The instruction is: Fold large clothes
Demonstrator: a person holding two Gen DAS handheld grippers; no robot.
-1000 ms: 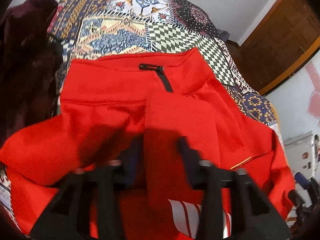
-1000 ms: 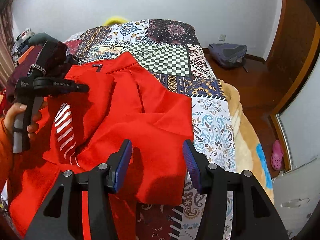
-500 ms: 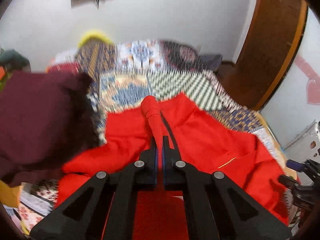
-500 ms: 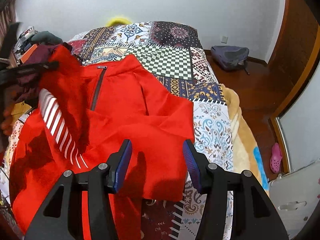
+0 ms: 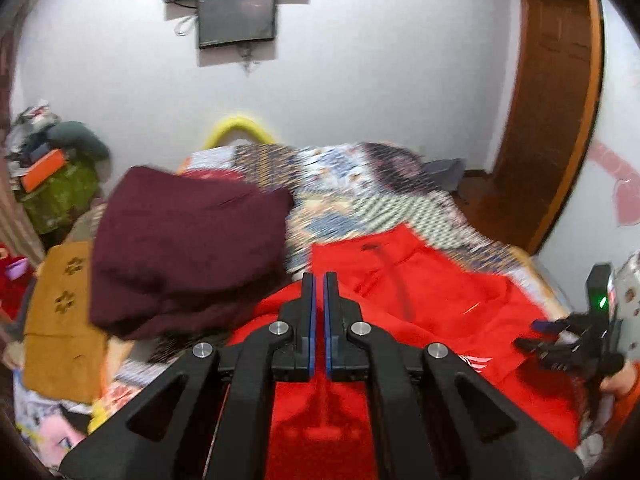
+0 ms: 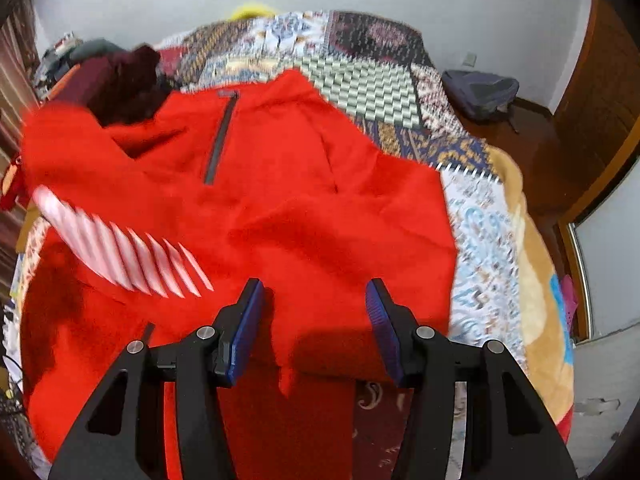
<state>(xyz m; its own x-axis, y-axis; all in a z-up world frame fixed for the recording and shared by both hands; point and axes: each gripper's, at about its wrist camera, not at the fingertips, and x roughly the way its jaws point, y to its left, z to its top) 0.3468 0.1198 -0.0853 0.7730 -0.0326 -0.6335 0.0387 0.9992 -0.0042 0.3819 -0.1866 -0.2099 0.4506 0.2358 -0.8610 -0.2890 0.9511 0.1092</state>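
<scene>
**Left fingers pinched on red cloth, right fingers apart**

The left gripper [image 5: 319,280] has its fingers pressed together – a thin fold of the red jacket [image 6: 288,200] runs up between the pads. The right gripper [image 6: 315,292] hangs above the jacket's near edge, fingers about half open, gripping nothing. The jacket lies spread on the patterned bed [image 6: 372,80], beside a maroon garment [image 5: 188,248].

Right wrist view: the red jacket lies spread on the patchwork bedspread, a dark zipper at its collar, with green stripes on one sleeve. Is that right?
Not quite. The stripes on the sleeve are white, not green, as the right wrist view shows. The rest holds: the red jacket lies spread on the patchwork bedspread with a dark zipper at its collar.
</scene>
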